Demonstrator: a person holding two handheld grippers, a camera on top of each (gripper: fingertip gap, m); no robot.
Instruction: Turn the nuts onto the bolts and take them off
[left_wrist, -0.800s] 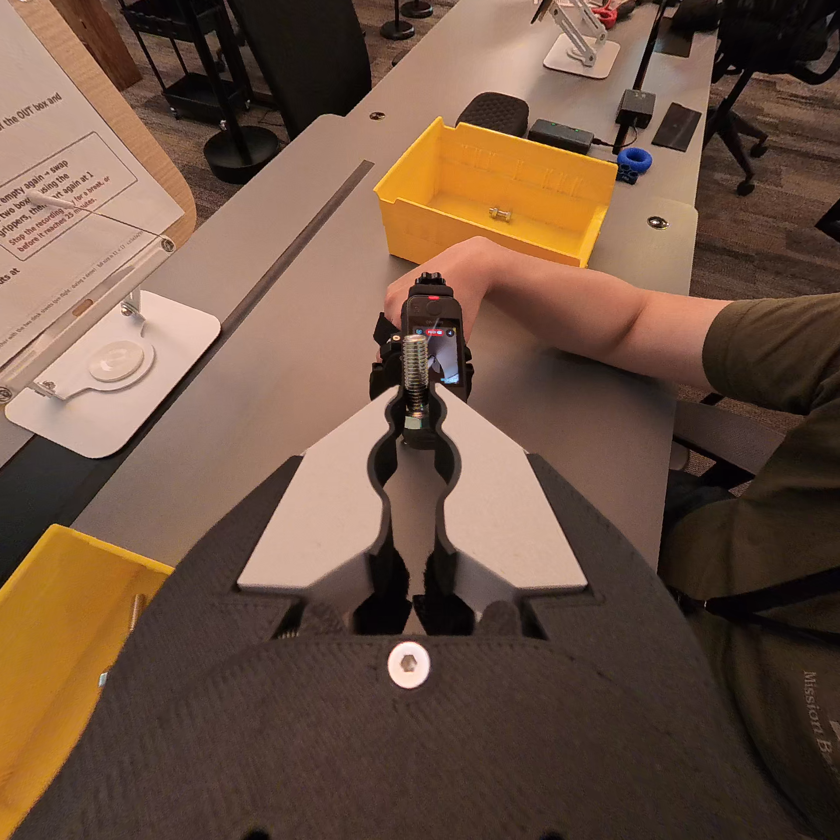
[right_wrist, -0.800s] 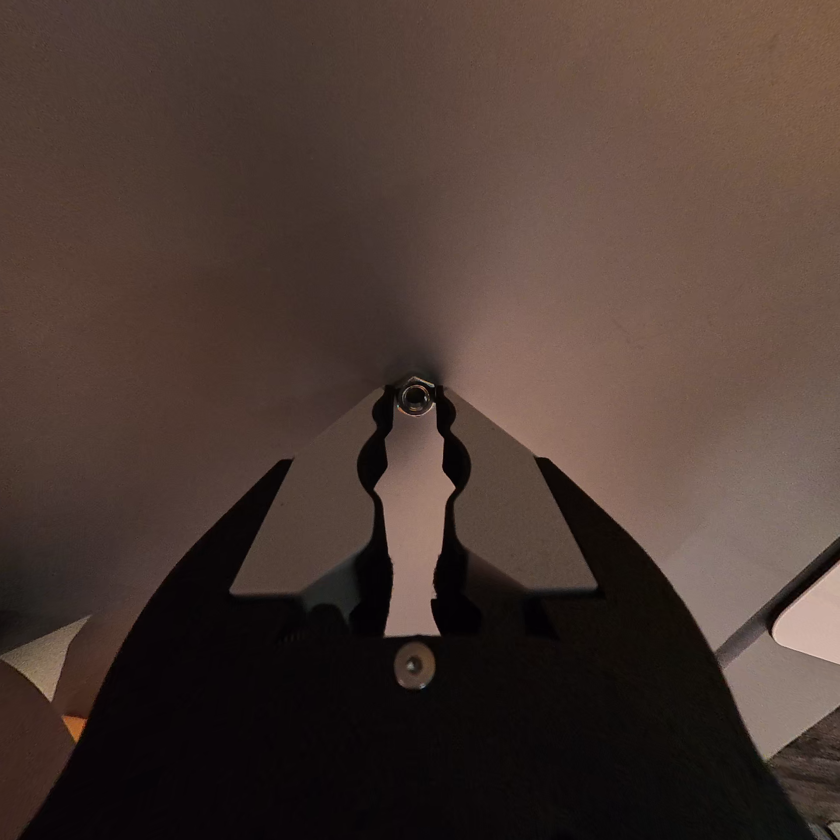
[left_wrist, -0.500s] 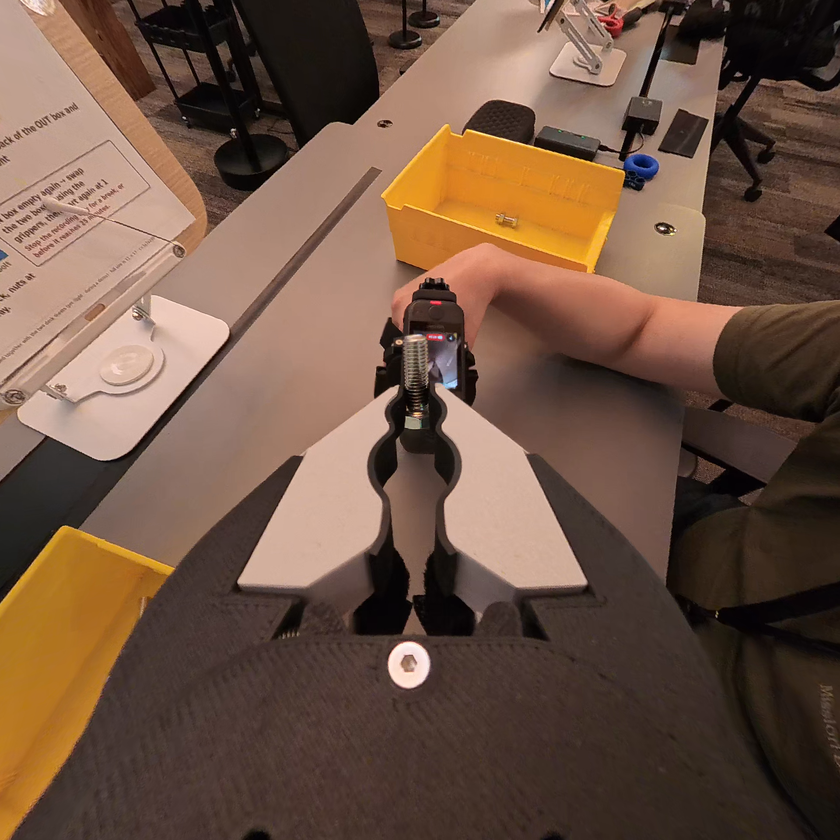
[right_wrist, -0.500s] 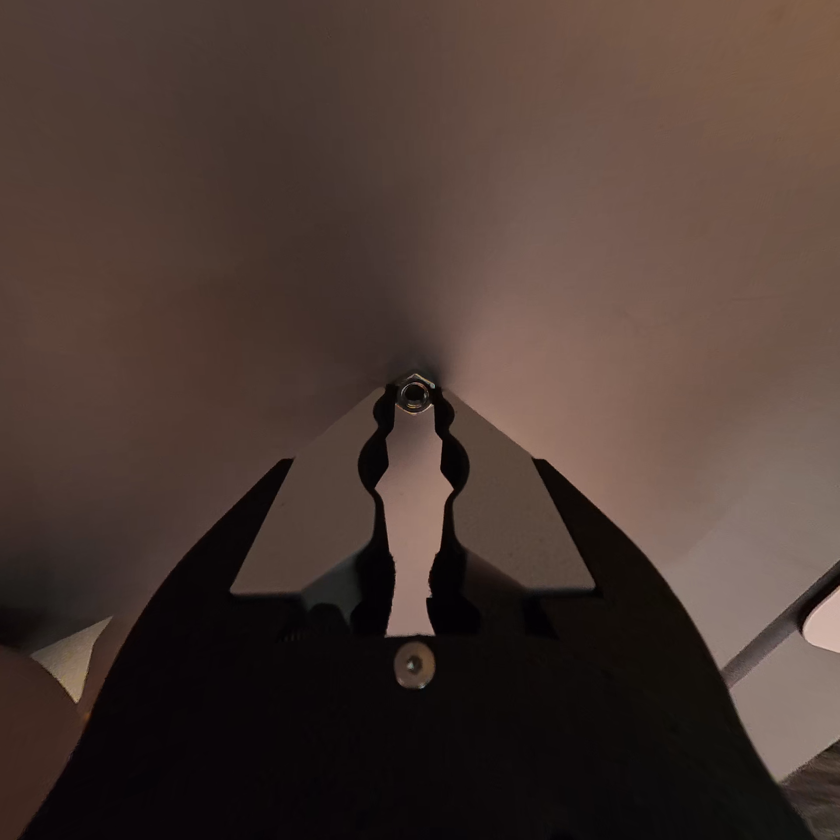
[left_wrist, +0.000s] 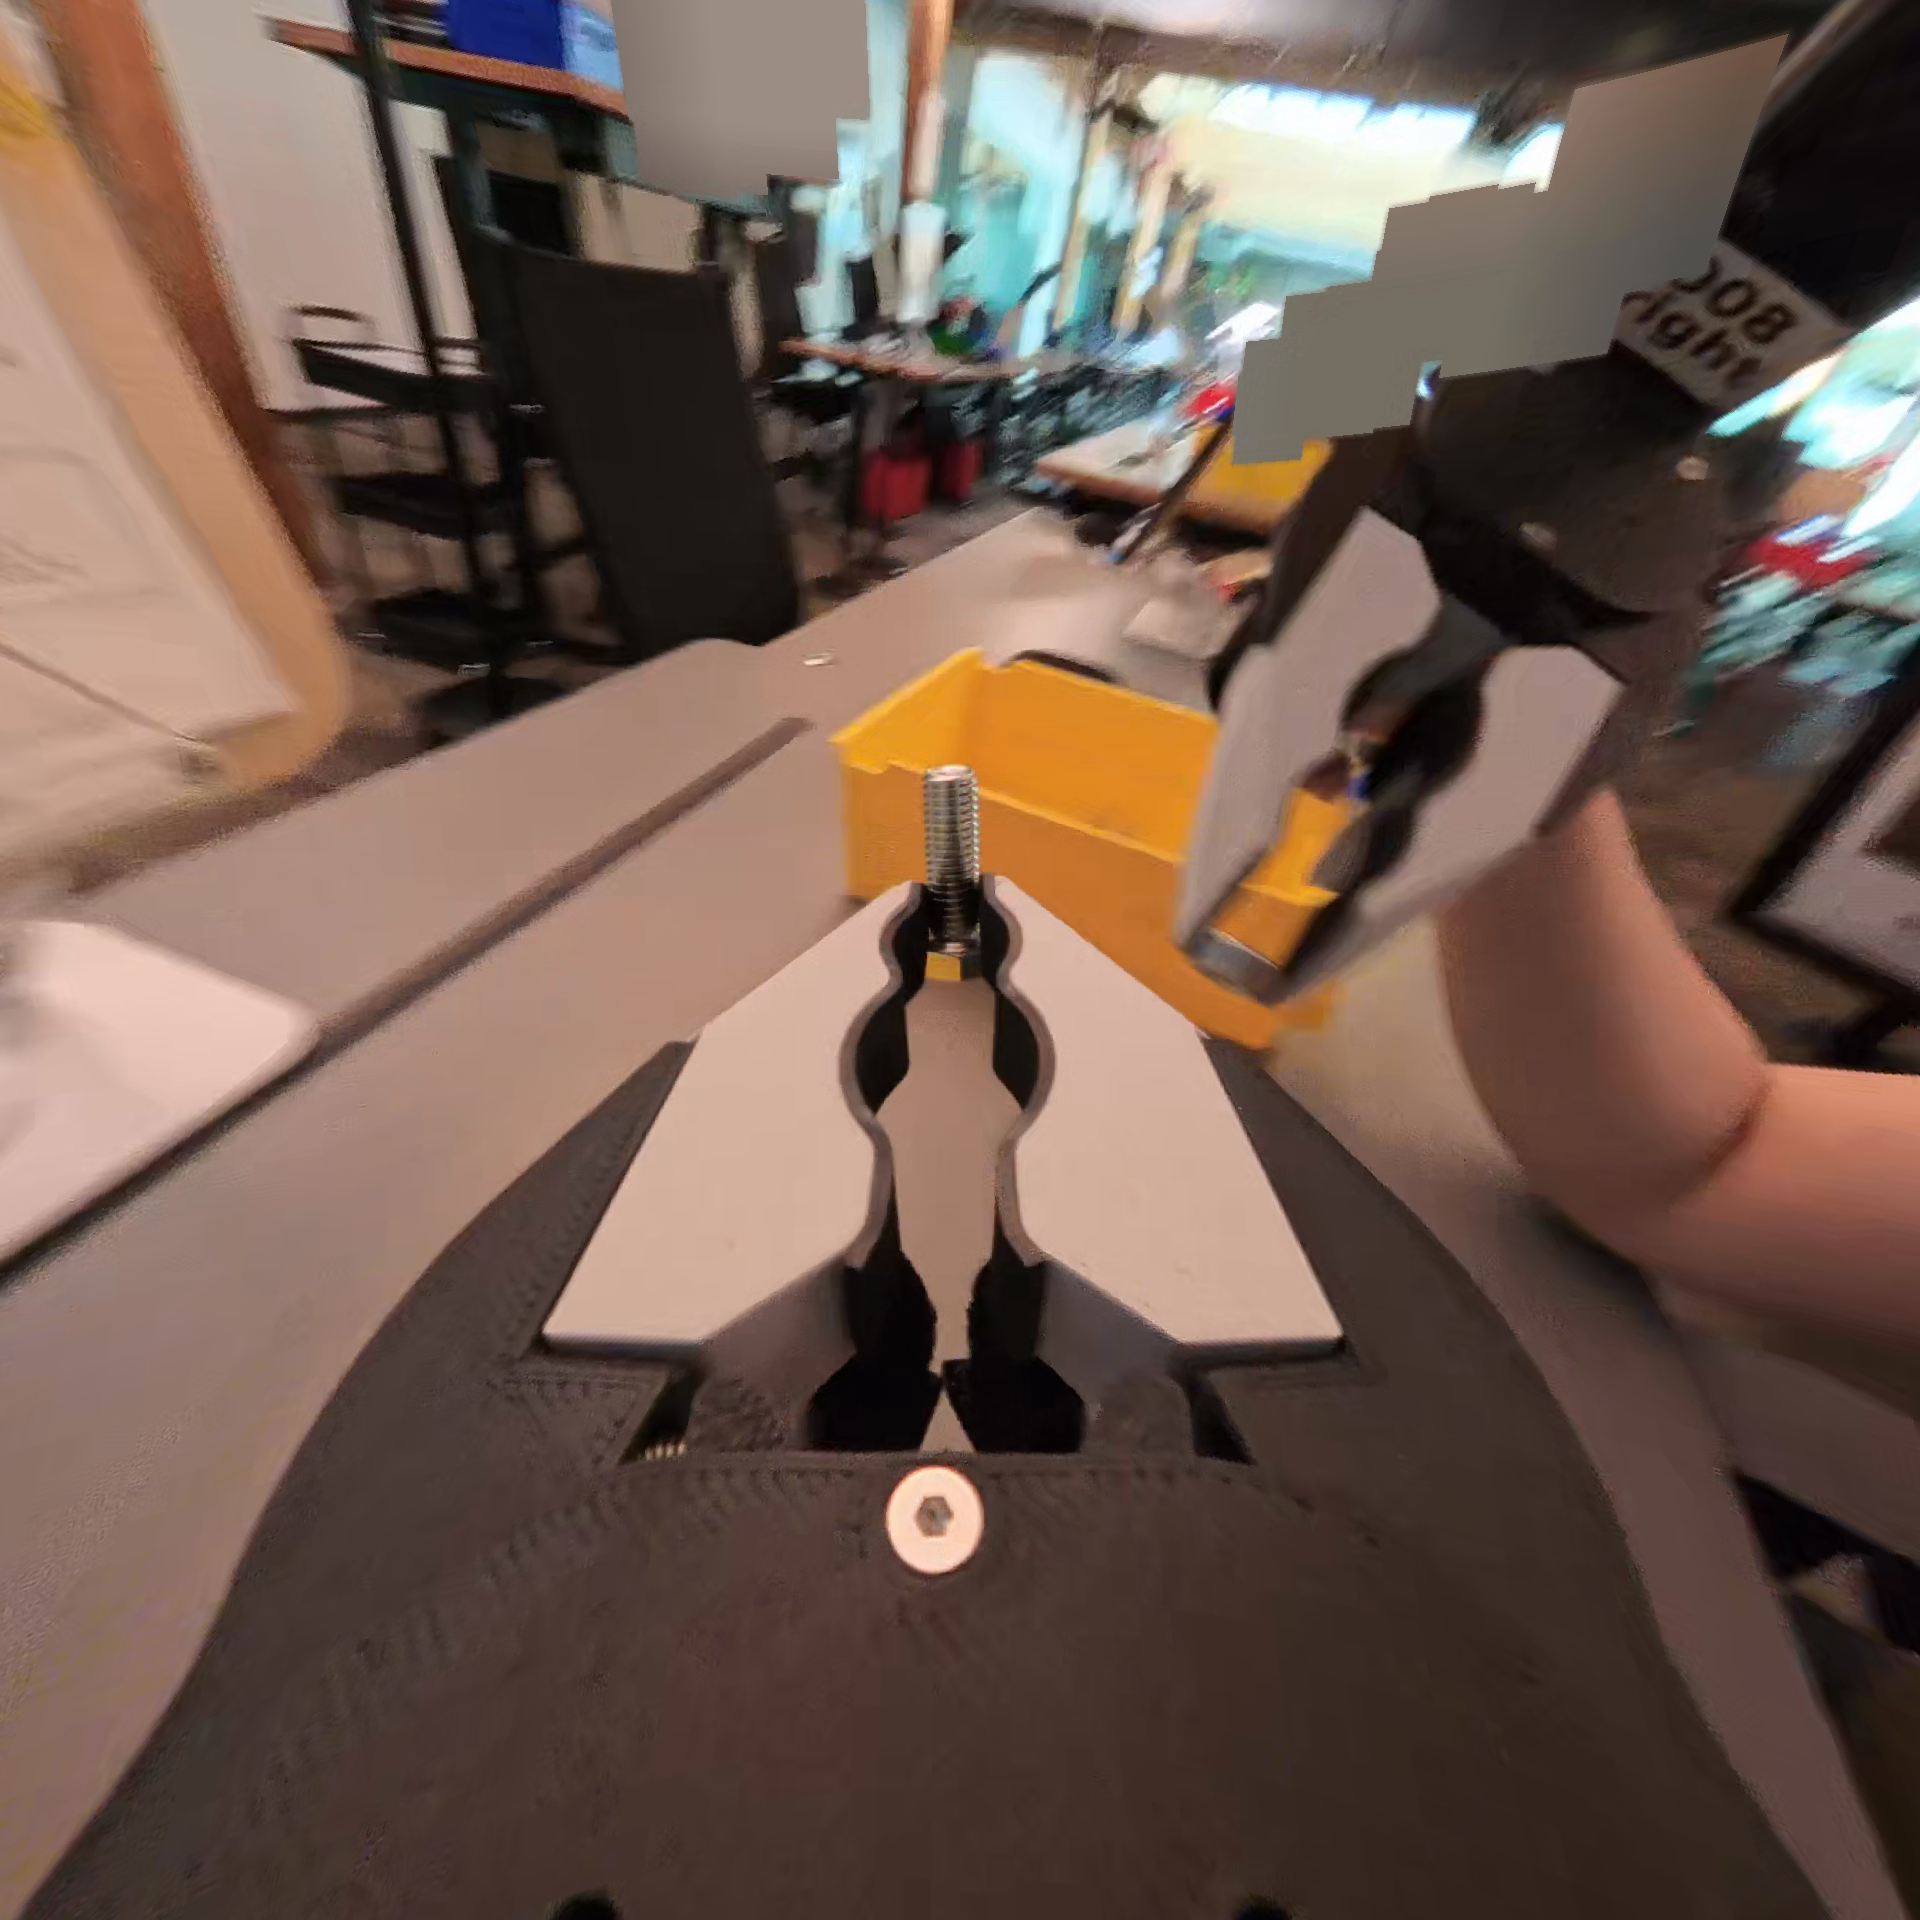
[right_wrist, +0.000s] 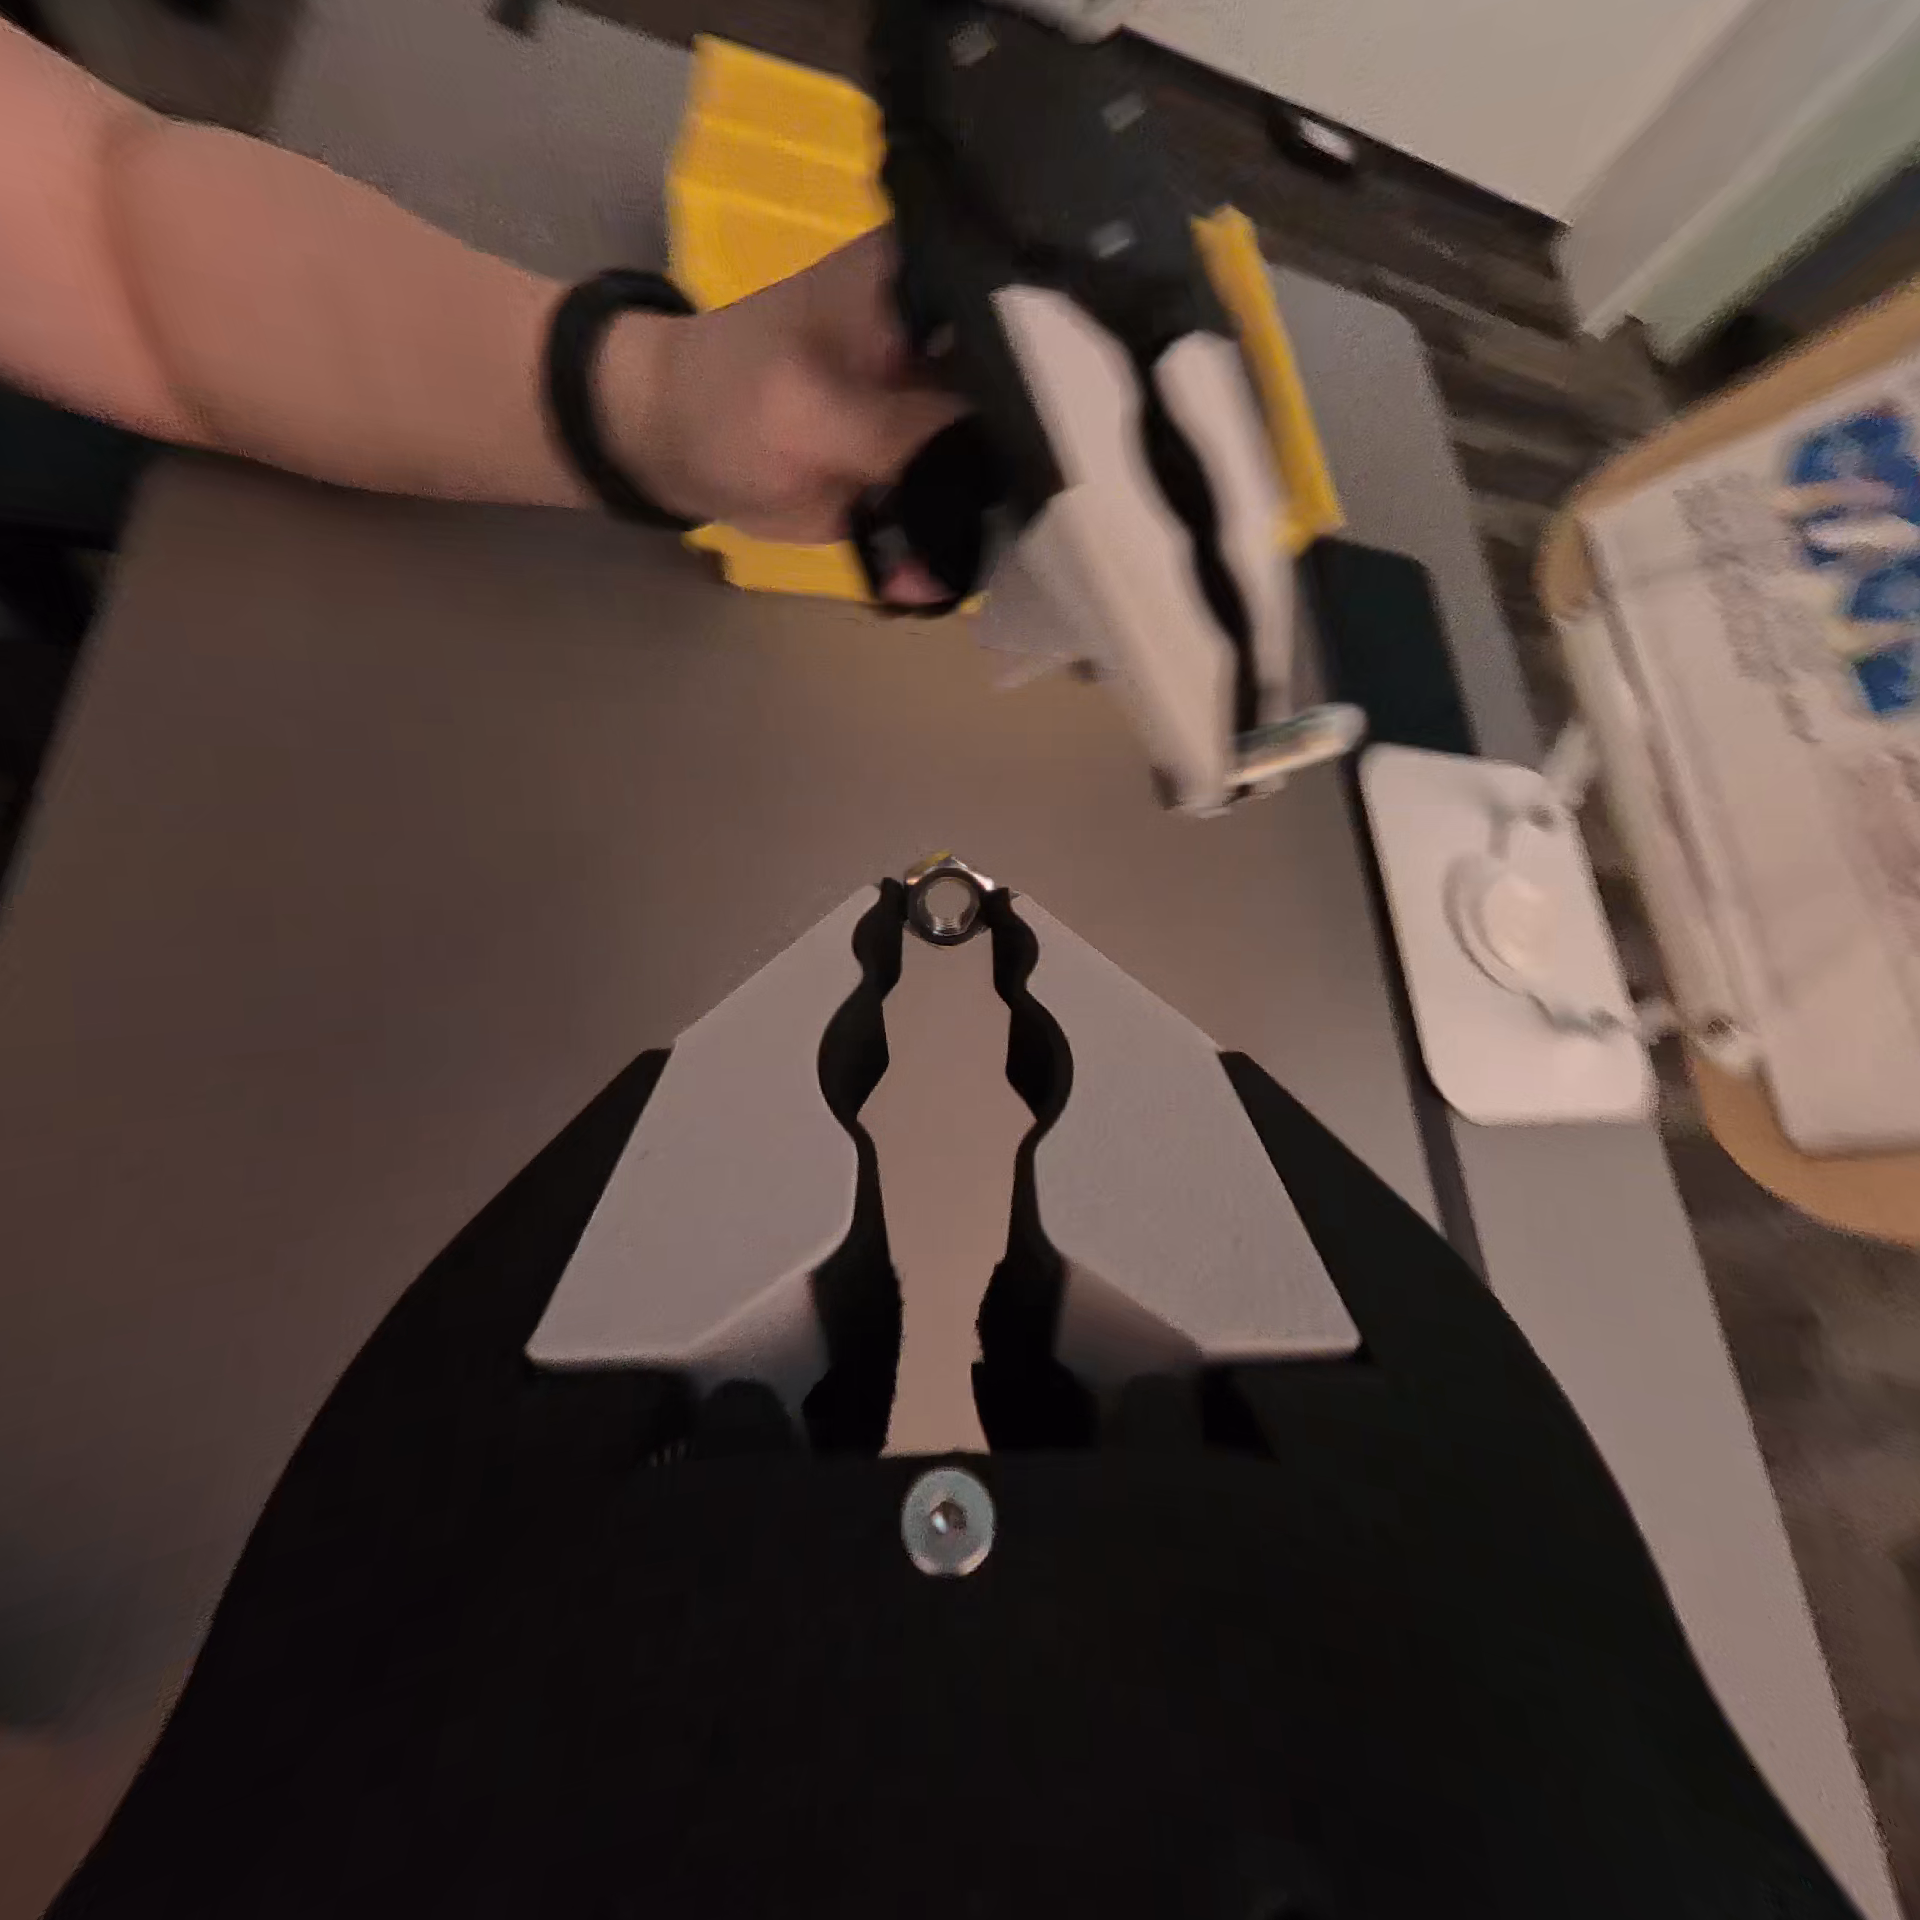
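My left gripper (left_wrist: 951, 925) is shut on a silver bolt (left_wrist: 951, 831), gripped near its head, with the threaded shaft pointing forward and up. My right gripper (right_wrist: 945, 909) is shut on a small silver hex nut (right_wrist: 943, 914), its hole facing the camera. In the left wrist view the right gripper (left_wrist: 1262, 961) hangs in the air to the right of the bolt, tips down, apart from it. In the right wrist view the left gripper (right_wrist: 1236, 753) with the bolt (right_wrist: 1299, 740) is ahead and to the right of the nut.
A yellow bin (left_wrist: 1049, 800) stands on the grey table (left_wrist: 468, 883) behind the bolt. Another yellow bin (right_wrist: 769, 208) lies behind the left hand. A white stand base (right_wrist: 1507, 935) with a sheet holder (right_wrist: 1766, 665) is at the table's side. My hands' fingertips stand some 6 cm from each other.
The right gripper lifted off the table with the nut and now hangs in the air. The left gripper tilted up to a flatter look across the table. Both views are motion-blurred.
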